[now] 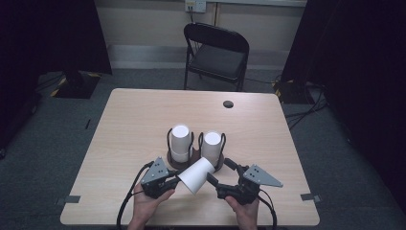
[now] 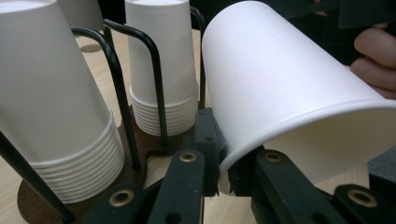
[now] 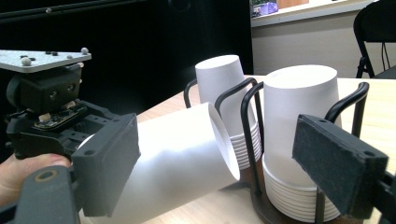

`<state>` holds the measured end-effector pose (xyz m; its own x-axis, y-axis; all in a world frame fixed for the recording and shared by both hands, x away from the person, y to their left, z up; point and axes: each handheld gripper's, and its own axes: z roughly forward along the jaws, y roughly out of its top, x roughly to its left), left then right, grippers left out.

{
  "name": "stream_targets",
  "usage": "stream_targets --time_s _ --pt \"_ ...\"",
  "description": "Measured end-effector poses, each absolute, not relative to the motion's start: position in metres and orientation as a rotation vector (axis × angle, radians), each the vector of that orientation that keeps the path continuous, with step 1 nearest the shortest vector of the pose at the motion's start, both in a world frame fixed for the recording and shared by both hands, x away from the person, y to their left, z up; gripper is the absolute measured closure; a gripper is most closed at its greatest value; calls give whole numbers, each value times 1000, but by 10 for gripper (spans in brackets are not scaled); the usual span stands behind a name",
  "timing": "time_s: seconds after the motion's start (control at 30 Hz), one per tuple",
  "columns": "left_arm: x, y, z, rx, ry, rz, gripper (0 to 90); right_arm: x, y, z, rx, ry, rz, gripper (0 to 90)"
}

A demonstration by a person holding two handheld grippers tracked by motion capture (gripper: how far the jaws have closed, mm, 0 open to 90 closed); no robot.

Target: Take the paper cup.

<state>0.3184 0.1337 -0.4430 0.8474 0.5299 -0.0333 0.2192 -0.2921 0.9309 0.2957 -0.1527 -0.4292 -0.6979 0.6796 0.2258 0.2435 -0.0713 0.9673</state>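
Observation:
A single white paper cup (image 1: 196, 175) lies tilted in the air in front of the cup holder, its mouth toward the left. My left gripper (image 1: 176, 181) is shut on its rim (image 2: 224, 172), one jaw inside the mouth and one outside. My right gripper (image 1: 218, 170) is open, with its jaws either side of the cup's (image 3: 187, 158) closed end; the left pad (image 3: 107, 163) is close to the cup wall and the right pad (image 3: 336, 163) stands well off. Two stacks of upturned white cups (image 1: 180, 141) (image 1: 211, 146) stand in black wire loops on a brown base (image 3: 261, 205).
The wooden table (image 1: 129, 120) has a cable hole (image 1: 228, 104) at the far right and tape marks (image 1: 73, 199) near its front corners. A black folding chair (image 1: 218, 52) stands behind the table. The wire loops (image 2: 116, 74) rise just beyond the left jaws.

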Motion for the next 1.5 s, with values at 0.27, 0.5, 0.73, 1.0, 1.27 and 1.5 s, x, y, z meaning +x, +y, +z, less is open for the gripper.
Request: stream_targets --time_s 0.27,0.5,0.73,1.0,1.27,1.5 --pt "322 132 -440 1926 571 324 851 289 -152 -429 932 1913 1734 166" --pt "325 131 -438 1988 573 295 852 285 -148 -435 872 1989 1678 139" --pt "330 127 -426 2066 582 301 851 281 -147 -436 808 2061 1595 139" --pt "335 122 -413 2160 575 258 851 280 -144 -439 735 2122 1528 203" --pt "341 129 -406 2207 622 229 851 279 -136 -440 641 2135 1387 186" --pt "347 124 -403 2267 628 172 850 282 -125 -444 574 2209 1335 172"
